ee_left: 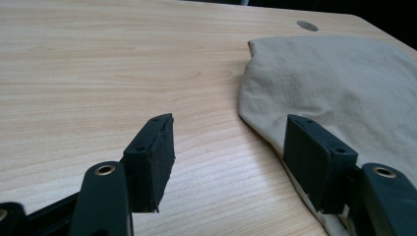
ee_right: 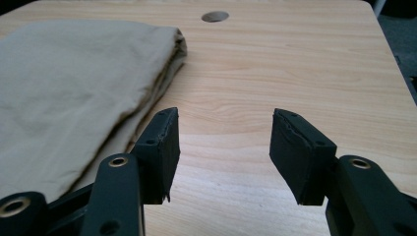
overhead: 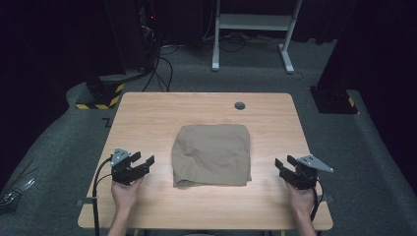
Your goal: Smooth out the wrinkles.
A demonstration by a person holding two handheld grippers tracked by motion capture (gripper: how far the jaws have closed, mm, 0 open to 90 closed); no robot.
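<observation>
Tabletop of pale wood takes up most of what we see from the high view, a rectangle with rounded corners and a small round cable hole near its far edge. Grey carpet surrounds it, with the white legs of a frame standing beyond.

Next in size is the folded tan cloth, lying flat at the middle of the table, slightly toward our near edge (its layers show as stacked edges along the side in the right gripper view). Nothing sits on it or in it, and we see no container on the table.

We hold the left gripper near the left side of the cloth, apart from it, the jaws spread wide with nothing between them. In the left gripper view one black jaw overlaps the cloth's near edge; whether it touches the fabric we cannot tell.

We hold the right gripper near the cloth's right side, well clear of it, jaws likewise parted and empty over bare wood.
</observation>
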